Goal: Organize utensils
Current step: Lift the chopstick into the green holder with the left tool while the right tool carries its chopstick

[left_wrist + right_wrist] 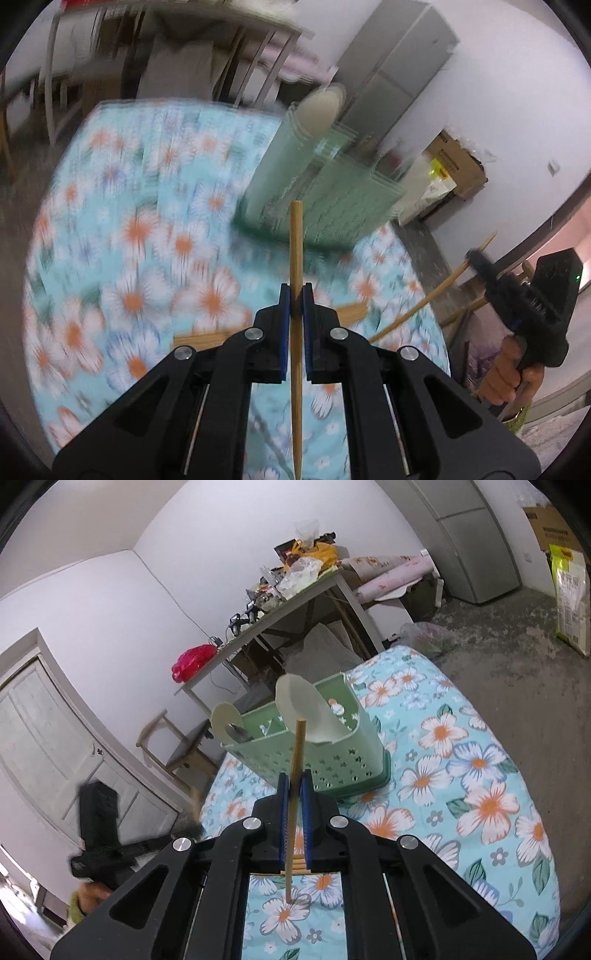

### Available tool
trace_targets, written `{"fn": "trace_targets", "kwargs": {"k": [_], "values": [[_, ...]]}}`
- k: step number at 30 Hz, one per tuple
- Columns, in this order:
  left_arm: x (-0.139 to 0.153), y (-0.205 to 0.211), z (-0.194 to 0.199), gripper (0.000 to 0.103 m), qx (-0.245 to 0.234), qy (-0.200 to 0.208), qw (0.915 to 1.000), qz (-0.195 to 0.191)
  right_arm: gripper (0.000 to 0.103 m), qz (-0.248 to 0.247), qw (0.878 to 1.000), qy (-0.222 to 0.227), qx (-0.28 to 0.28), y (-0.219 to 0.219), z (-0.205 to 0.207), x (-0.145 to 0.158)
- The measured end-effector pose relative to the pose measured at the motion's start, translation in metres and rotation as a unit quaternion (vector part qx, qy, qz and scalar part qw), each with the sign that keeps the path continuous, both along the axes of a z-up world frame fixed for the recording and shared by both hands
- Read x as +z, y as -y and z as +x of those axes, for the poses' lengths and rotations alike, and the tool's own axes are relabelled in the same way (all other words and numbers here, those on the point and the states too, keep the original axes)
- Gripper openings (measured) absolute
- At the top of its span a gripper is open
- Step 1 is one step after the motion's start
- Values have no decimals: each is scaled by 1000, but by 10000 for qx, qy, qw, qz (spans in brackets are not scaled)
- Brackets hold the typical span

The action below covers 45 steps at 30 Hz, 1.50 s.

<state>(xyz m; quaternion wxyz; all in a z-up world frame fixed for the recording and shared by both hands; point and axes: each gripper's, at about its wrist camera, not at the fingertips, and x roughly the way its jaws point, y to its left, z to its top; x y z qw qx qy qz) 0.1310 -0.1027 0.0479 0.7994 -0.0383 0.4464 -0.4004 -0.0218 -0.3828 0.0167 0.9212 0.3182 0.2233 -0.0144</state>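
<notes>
- Left gripper (295,299) clamped narrow on a chopstick (296,258), stick standing up through the middle of the left wrist frame, thick end up top.
- Right gripper (294,786) same deal, pinched on its own chopstick (298,753), centre of the right wrist frame, thick end pointing toward the holder.
- Green holder (332,771) sitting upright on the flowery tablecloth (480,775), centre of the right frame, just past the stick tip. Looks pretty smeared in the left view, upper middle.
- Already in the holder: pale spoons (306,712) poking out, plus something metal on its left side, can't tell exactly what.
- Still on the cloth: a few more wooden sticks (207,338) behind the left gripper, lower centre of the left frame. Blurry, so no count.
- Guessing roughly mid-task: spoons sorted, two chopsticks in the air but not dropped in yet, leftovers still to grab.
- Neither stick touching the holder right now.
</notes>
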Motion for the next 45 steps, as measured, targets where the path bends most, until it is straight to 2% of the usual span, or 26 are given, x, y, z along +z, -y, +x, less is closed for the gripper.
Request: {"fn": "trace_targets", "kwargs": {"k": [4, 8, 10, 12, 15, 17, 21, 25, 27, 32, 38, 40, 42, 45], "values": [[46, 14, 1, 5, -1, 772, 9968, -209, 7, -71, 10000, 34, -7, 1, -1, 3], [95, 33, 8, 5, 36, 1491, 9867, -646, 7, -23, 10000, 11, -15, 1, -2, 3], [117, 41, 12, 5, 47, 1778, 9791, -987, 7, 9, 10000, 3, -25, 3, -2, 3], [138, 49, 18, 5, 124, 2101, 9678, -1379, 7, 54, 10000, -1, -24, 5, -2, 1], [158, 63, 31, 5, 295, 2314, 9539, -1887, 7, 92, 10000, -19, -20, 7, -1, 0], [164, 74, 37, 5, 437, 2506, 9452, -2048, 7, 100, 9999, -28, -18, 7, 0, -1], [153, 113, 50, 5, 581, 2842, 9406, -1762, 7, 112, 9999, -49, -23, 9, 0, -1], [131, 144, 62, 5, 608, 2807, 9481, -1365, 7, 134, 9999, -92, -19, 10, 2, -3], [120, 155, 66, 5, 660, 2851, 9491, -1167, 7, 146, 9998, -109, -17, 11, 3, -3], [103, 160, 72, 5, 728, 2857, 9509, -942, 7, 137, 9998, -116, -24, 11, 4, -3], [94, 156, 68, 6, 745, 3021, 9467, -837, 7, 144, 9998, -131, -42, 11, 2, -3], [92, 151, 65, 12, 777, 2982, 9476, -846, 7, 131, 9998, -130, -46, 10, 2, -3], [90, 145, 64, 23, 823, 2941, 9480, -899, 7, 117, 9998, -131, -49, 9, 1, -2], [90, 136, 60, 27, 850, 2946, 9477, -889, 7, 102, 9999, -128, -49, 9, 1, -2]]}}
